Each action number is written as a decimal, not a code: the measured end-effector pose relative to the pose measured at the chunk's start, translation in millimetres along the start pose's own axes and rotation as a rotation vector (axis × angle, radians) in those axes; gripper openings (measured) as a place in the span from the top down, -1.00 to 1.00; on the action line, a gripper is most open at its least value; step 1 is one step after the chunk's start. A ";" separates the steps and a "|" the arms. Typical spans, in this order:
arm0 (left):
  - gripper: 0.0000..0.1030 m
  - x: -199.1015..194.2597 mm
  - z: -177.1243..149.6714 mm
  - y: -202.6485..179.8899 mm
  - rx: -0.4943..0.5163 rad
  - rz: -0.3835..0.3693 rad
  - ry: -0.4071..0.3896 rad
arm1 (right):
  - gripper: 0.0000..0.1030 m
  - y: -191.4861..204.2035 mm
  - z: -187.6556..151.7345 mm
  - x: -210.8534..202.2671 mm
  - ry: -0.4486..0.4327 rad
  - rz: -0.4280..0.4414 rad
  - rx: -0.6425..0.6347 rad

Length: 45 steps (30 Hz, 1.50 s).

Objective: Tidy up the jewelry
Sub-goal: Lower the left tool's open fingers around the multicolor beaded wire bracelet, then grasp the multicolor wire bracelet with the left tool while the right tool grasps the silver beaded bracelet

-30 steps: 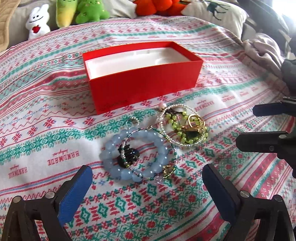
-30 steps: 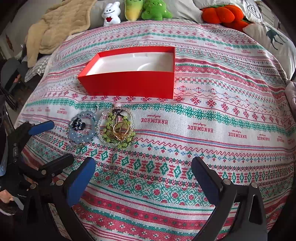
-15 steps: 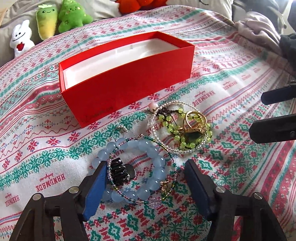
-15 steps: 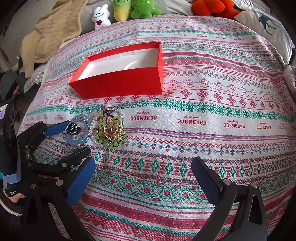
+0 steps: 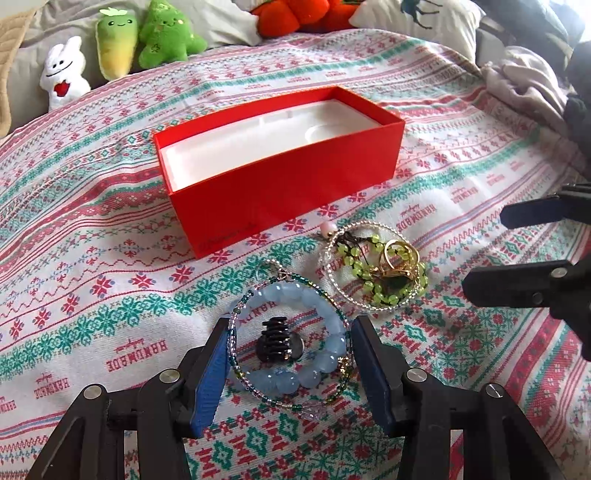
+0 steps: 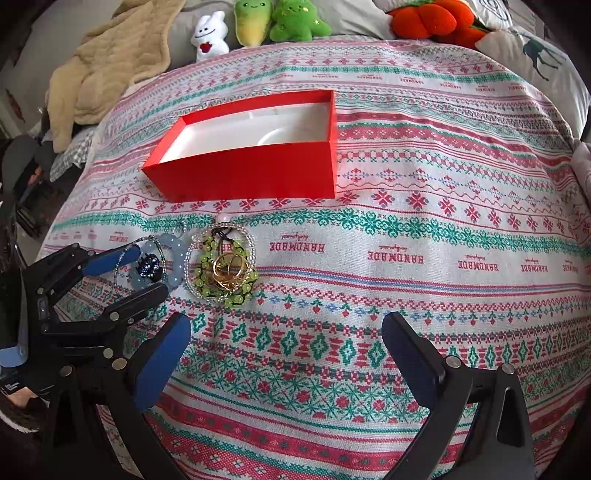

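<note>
- Low over the patterned blanket (image 5: 110,258), our left gripper (image 5: 290,354) points forward and down, its two blue-padded fingers (image 5: 210,376) set on either side of the blue bead bracelet (image 5: 317,354).
- We see the left fingers partly closed around that bracelet; the pads sit right at the outer loops, and we cannot tell whether they actually press on them.
- A thin seed-bead strand (image 5: 236,332) circles the blue beads, and a small dark clip (image 5: 275,338) lies inside the ring, all flat on the blanket.
- Just beside it, to the right, lies a second cluster: a green bead bracelet (image 5: 373,291) tangled with gold rings (image 5: 397,258) inside a clear beaded loop.
- Beyond both clusters stands the red box (image 5: 288,184), open on top, with a white moulded liner and no jewelry inside.
- Our right gripper (image 6: 286,347) hovers level above bare blanket, well to the right of the jewelry, fingers spread wide and holding nothing.
- From the right wrist view, the left gripper (image 6: 147,269) comes in from the left edge, angled toward the blue bracelet.
- Plush toys (image 6: 280,22) line the far edge of the bed.
</note>
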State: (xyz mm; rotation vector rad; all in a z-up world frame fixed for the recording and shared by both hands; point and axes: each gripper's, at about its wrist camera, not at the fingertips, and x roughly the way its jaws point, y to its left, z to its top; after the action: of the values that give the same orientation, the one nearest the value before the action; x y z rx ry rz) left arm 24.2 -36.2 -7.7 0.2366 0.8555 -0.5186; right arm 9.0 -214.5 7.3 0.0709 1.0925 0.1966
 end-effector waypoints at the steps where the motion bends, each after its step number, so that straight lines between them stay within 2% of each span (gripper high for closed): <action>1: -0.07 -2.8 0.1 3.1 -0.011 0.003 -0.002 | -1.00 3.3 0.9 1.5 -0.003 0.003 -0.012; 6: -0.07 -13.4 -4.8 19.1 -0.072 0.017 0.001 | -0.96 24.1 5.0 12.8 -0.011 0.016 -0.088; 12: -0.07 -20.3 -14.4 27.3 -0.103 0.024 0.012 | -0.77 41.3 11.7 33.8 0.015 0.003 -0.132; 14: -0.07 -21.3 -17.4 27.9 -0.104 0.020 0.016 | -0.69 44.2 14.4 41.0 0.025 -0.023 -0.142; 21: -0.07 -20.1 -22.8 29.4 -0.114 0.016 0.033 | -0.67 55.8 23.4 54.8 0.016 -0.095 -0.194; 24: -0.07 -19.2 -22.0 30.4 -0.120 0.015 0.037 | -0.50 59.0 28.8 56.5 0.008 -0.106 -0.204; 26: -0.07 -18.0 -21.2 31.3 -0.126 0.010 0.041 | -0.31 58.8 31.4 56.3 0.006 -0.101 -0.204; 32: -0.07 -11.5 -21.3 32.1 -0.152 0.007 0.064 | -0.08 56.2 29.2 50.2 0.003 -0.083 -0.206; 34: -0.07 -11.7 -20.8 31.4 -0.153 0.006 0.062 | -0.02 54.3 27.8 47.6 0.002 -0.071 -0.196; 43: -0.07 -14.7 -18.6 24.8 -0.139 0.010 0.052 | 0.00 48.5 22.0 30.5 -0.034 -0.051 -0.175; 44: -0.07 -15.5 -18.2 24.9 -0.137 0.010 0.050 | 0.21 48.3 22.0 28.7 -0.036 -0.047 -0.174; 45: -0.07 -16.1 -17.6 25.1 -0.137 0.010 0.047 | 0.27 48.2 22.3 27.2 -0.034 -0.047 -0.173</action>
State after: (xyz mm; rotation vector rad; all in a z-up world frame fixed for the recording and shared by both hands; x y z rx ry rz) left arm 17.1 -2.3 -6.8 0.1283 0.9314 -0.4447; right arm 35.0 -161.0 1.2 -0.1061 1.0380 0.2456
